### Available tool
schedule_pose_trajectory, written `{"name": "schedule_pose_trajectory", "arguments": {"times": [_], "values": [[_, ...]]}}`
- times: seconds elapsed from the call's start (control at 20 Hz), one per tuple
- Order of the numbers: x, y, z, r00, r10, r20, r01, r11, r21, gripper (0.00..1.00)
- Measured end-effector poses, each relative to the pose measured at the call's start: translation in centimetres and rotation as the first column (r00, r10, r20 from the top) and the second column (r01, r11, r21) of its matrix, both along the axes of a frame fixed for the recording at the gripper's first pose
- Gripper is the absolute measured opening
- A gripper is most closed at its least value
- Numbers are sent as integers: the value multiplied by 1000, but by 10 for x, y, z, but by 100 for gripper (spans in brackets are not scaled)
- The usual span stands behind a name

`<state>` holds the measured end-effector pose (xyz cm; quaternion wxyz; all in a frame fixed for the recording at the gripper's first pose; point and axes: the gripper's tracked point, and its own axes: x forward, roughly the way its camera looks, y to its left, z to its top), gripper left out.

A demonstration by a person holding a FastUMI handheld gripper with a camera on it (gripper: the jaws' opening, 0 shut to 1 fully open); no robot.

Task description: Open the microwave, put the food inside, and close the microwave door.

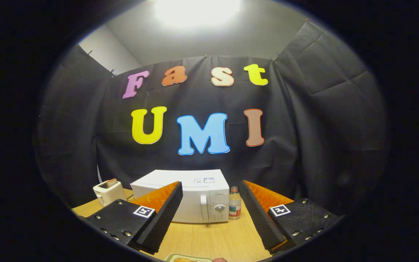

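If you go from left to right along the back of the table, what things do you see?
Toaster → microwave → bottle. The gripper is open, with the microwave beyond its fingers.

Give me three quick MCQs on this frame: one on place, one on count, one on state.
1. Where does the bottle stand?
A. on top of the microwave
B. on the table beside the microwave's dial side
C. inside the toaster

2. How many appliances stand on the table?
A. one
B. two
C. three

3. What state is the microwave door in?
A. closed
B. wide open
C. taken off

Answers: 1 B, it sits on the wood right by the dial. 2 B, the microwave and a toaster. 3 A, the door lies flush with the front; the gripper has its jaws spread, holding nothing.
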<state>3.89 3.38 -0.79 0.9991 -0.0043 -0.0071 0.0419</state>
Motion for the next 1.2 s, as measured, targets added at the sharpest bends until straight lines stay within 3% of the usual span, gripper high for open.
{"name": "schedule_pose_trajectory", "arguments": {"times": [0.4, 1.2], "values": [[51, 4, -21, 999, 42, -20, -42, 999, 8, 99], [181, 19, -152, 970, 105, -219, -116, 992, -39, 99]]}}
